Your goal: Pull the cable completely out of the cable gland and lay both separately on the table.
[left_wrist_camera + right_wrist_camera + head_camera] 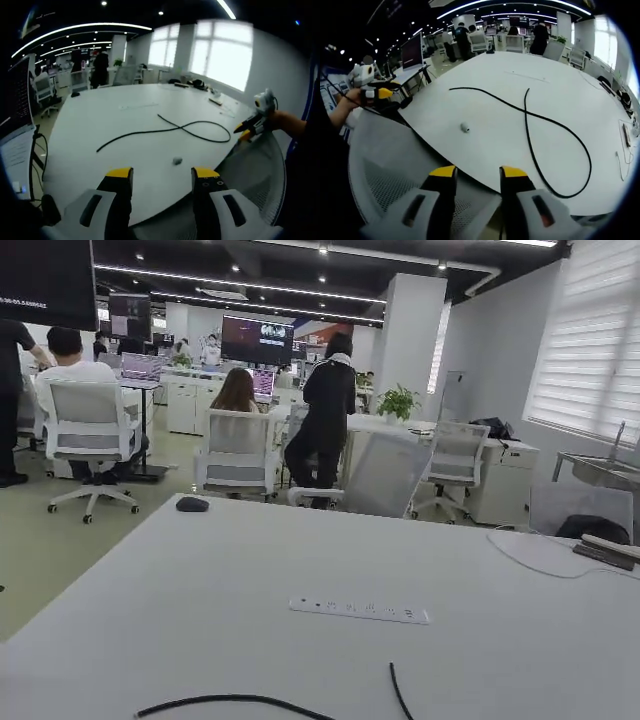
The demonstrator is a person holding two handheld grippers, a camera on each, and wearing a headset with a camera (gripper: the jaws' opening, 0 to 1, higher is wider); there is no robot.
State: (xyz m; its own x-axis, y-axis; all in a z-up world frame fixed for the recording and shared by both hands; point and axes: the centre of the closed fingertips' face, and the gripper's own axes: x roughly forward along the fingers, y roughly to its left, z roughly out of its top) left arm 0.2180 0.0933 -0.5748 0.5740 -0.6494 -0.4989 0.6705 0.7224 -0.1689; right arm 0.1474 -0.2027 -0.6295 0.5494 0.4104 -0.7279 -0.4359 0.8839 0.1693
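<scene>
Apart lie looped black cable (pixel 181 127), stubby grey gland (pixel 177 160); left claw (pixel 162 172), right claw (pixel 477 171) spread.

Grey jaws, yellow tips, left hand-held gripper (pixel 162 173), right hand-held gripper (pixel 478 172) alike

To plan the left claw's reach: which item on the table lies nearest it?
The small grey cable gland, lying alone just ahead of the left claw; the black cable lies farther back, apart from it.
</scene>
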